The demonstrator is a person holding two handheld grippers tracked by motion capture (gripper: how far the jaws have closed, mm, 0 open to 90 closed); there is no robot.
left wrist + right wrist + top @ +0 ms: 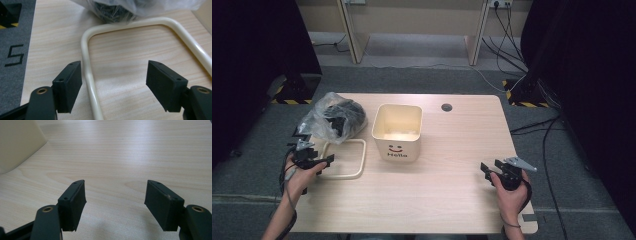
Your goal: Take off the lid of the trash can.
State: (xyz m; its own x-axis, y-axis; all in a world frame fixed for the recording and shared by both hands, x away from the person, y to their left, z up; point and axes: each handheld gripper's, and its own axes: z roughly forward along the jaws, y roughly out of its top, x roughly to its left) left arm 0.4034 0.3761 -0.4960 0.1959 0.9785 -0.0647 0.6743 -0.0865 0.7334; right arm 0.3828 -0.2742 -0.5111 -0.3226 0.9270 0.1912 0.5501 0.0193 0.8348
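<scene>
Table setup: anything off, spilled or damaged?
Nothing spilled or broken. One oddity: the cream frame lies flat on the table beside the bin rather than on it. The plastic bag of dark items rests on the frame's far edge. The left claw and right claw are open.

On the front wall of the cream square plastic bin [396, 131] standing on the light wooden worktop [447, 165], a dark smiling-face sign is printed, and beneath it a word is read as "Hello", though the last letters are blurred in the high view. In the left gripper view, a black figure "5" [14, 55] is seen marked on the grey carpeted floor [12, 75] beside the worktop's edge. Black-and-yellow hazard striping [8, 25] is shown farther along that floor.
</scene>
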